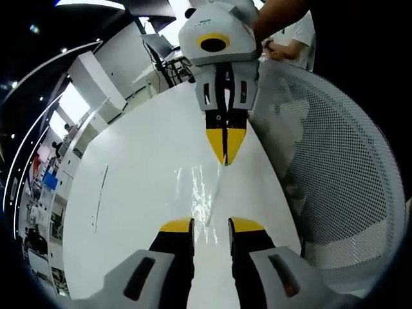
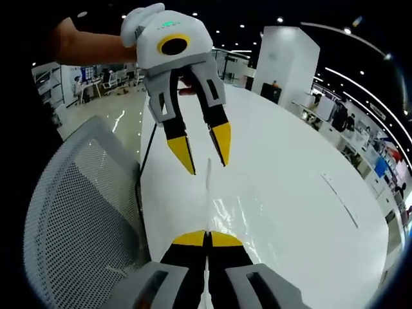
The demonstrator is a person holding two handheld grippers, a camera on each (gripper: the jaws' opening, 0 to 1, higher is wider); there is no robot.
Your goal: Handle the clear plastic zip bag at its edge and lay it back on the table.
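Note:
The clear plastic zip bag [image 1: 201, 196] lies glossy and wrinkled on the white table [image 1: 129, 193]. In the left gripper view my left gripper [image 1: 212, 225] stands open at the bag's near end, a yellow tip on either side. Opposite it my right gripper [image 1: 225, 153] points down at the bag's far edge with its jaws together. In the right gripper view my right gripper [image 2: 207, 239] is shut on the bag's edge, and the bag [image 2: 241, 219] spreads over the table [image 2: 309, 180] to the right. The left gripper [image 2: 205, 154] hangs open above the far end.
A white mesh chair back [image 1: 341, 167] stands against the table's edge, also seen as the chair back [image 2: 84, 206] beside my right gripper. A thin dark line [image 1: 100, 193] marks the tabletop. Office desks and screens lie beyond the table.

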